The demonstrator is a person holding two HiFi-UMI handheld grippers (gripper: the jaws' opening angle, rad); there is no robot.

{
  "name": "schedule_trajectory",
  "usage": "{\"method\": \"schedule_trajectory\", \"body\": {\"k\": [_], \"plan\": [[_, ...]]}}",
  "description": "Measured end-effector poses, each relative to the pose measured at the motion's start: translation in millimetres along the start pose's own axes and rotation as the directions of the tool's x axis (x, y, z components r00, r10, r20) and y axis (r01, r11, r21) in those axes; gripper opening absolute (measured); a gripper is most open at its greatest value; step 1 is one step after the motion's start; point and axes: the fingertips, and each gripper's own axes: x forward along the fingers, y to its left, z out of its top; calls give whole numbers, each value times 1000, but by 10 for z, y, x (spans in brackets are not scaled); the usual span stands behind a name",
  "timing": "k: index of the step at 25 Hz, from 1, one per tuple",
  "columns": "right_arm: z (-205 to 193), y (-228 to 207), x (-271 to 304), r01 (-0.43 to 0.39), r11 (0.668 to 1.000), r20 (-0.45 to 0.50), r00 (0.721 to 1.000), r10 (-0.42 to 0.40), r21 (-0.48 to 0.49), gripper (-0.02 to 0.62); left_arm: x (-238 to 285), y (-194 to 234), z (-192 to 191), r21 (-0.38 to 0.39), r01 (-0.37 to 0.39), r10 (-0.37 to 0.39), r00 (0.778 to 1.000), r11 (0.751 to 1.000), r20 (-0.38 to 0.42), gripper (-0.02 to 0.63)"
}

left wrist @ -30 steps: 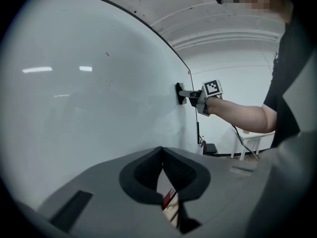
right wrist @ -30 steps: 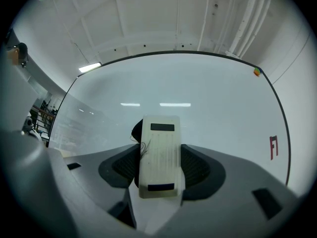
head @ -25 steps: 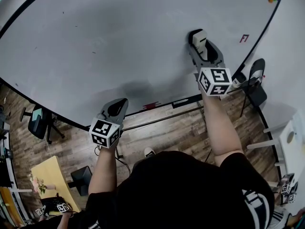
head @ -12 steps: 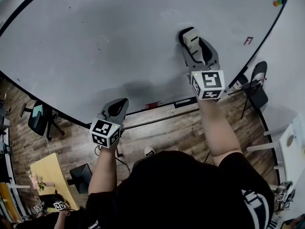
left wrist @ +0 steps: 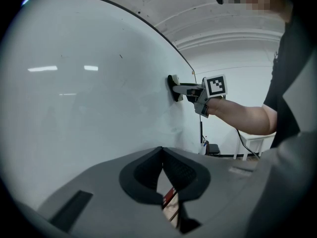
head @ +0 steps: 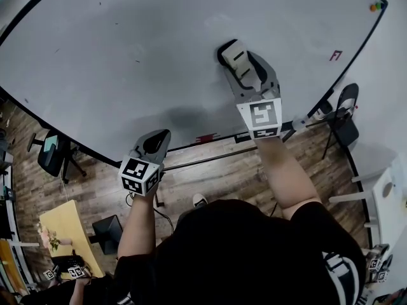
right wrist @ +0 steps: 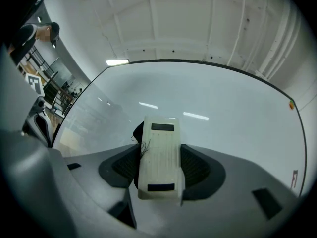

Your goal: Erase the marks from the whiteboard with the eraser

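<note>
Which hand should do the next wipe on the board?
The right. The right gripper holds the eraser against the whiteboard, ready to rub. The left gripper is shut and empty, down by the board's bottom edge.

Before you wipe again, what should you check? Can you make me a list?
1. Eraser clamped in right gripper: ok.
2. Eraser touching whiteboard: ok.
3. Left gripper shut, empty, off the board: ok.
4. Board all clean: not ok. A red mark sits near the right edge, and dark specks show at the upper left.
5. Eraser's wiping face clean: cannot tell, it faces the board.
</note>
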Motion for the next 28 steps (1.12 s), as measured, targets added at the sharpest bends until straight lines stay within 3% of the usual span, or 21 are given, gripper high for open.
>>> {"method": "schedule_trajectory", "body": {"k": [7,14,28], "plan": [[283,351,66,-35,993,45,998,40,-111,245,-44,12,-19,-9,-8,8,1000,1000,-2,11],[235,595,93,-62,981,8,998,64,-185,245,-97,52,-81,-11,-16,16,1000,1000,-9,11],[221,580,76,-83,972,-26,997,79,-220,245,-18,59,-41,-5,-13,13,1000,1000,0,11]]}}
